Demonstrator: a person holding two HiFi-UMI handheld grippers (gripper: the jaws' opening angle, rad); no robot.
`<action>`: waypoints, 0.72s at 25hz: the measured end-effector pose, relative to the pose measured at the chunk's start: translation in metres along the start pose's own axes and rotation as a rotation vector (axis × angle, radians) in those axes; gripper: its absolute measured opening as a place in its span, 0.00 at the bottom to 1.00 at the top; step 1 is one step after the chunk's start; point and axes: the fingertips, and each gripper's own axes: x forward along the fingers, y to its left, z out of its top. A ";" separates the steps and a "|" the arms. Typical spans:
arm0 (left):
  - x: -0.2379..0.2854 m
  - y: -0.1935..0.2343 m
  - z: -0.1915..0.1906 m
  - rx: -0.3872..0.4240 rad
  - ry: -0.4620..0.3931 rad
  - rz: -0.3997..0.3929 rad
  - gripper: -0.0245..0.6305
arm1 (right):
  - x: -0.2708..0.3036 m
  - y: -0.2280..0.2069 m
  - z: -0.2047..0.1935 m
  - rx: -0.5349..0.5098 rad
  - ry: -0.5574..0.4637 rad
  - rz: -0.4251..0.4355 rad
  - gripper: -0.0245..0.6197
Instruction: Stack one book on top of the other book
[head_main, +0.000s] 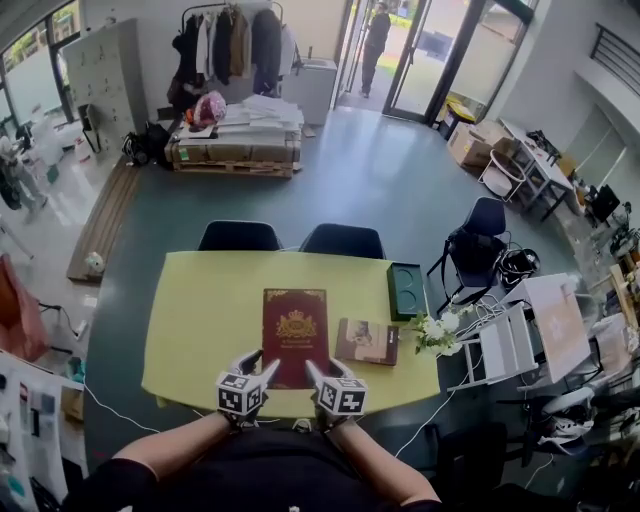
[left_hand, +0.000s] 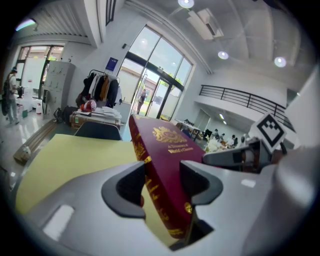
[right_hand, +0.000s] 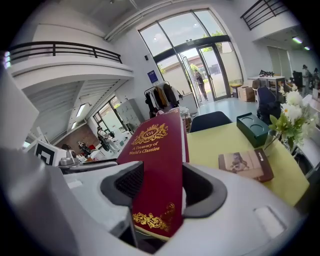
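A large dark red book (head_main: 296, 330) with gold print lies lengthways over the yellow table (head_main: 200, 320), its near end held at both corners. My left gripper (head_main: 258, 366) is shut on the near left corner, and the red book (left_hand: 165, 150) sits between its pads (left_hand: 131, 189). My right gripper (head_main: 322, 368) is shut on the near right corner, the red book (right_hand: 157, 150) clamped between its jaws. A small brown book (head_main: 366, 341) lies flat on the table just right of the red one, also seen as the brown book (right_hand: 246, 164) in the right gripper view.
A dark green box (head_main: 406, 290) sits at the table's right edge, with white flowers (head_main: 435, 330) in front of it. Two dark chairs (head_main: 290, 238) stand at the far side. A white stand (head_main: 505, 345) and cables crowd the floor to the right.
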 end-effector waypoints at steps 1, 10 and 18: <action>0.000 0.001 -0.001 -0.001 0.002 0.001 0.39 | 0.001 0.000 -0.001 -0.001 0.003 0.000 0.41; 0.001 0.007 -0.014 -0.008 0.010 0.015 0.38 | 0.007 0.000 -0.012 -0.021 0.019 0.005 0.41; 0.009 0.018 -0.032 -0.006 0.023 0.028 0.38 | 0.021 -0.007 -0.028 -0.023 0.026 0.012 0.40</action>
